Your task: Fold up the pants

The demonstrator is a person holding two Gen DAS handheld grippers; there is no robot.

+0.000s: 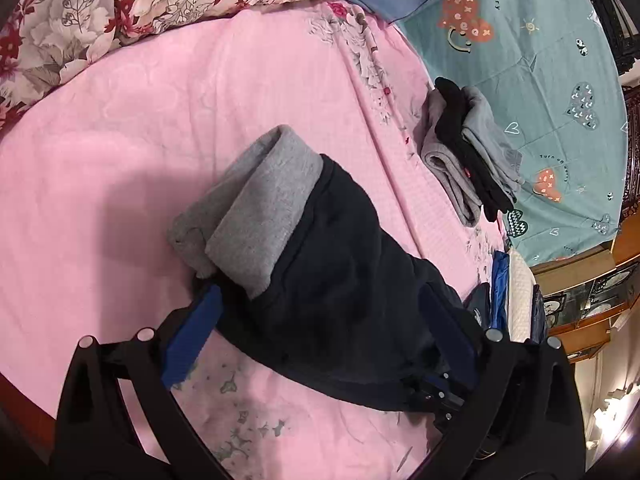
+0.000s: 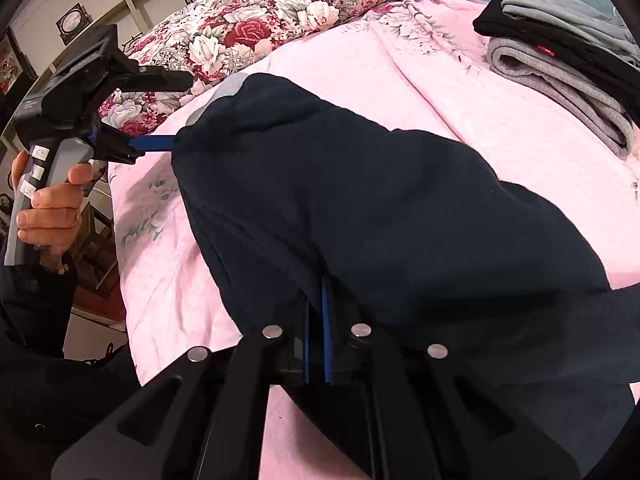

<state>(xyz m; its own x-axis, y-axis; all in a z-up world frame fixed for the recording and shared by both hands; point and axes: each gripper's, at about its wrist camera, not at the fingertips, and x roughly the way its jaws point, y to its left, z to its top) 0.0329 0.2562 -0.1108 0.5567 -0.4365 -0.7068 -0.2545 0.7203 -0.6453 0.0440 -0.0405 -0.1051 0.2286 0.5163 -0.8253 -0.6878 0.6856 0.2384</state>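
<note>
On the pink sheet point(image 1: 120, 128), mid-bed: dark pants point(image 1: 340, 288) with grey lining point(image 1: 260, 200). Right gripper point(image 2: 318, 300) clamped shut on pants hem. Left gripper point(image 1: 320, 320) wide open, straddling pants, gripping nothing. Keep hem taut; fold evenly; avoid 2 stacked piles point(image 1: 468, 148) at far right.

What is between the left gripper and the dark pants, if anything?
Nothing visible. The left gripper is open, with its fingers on either side of the dark pants. The right gripper is already shut on them.
</note>
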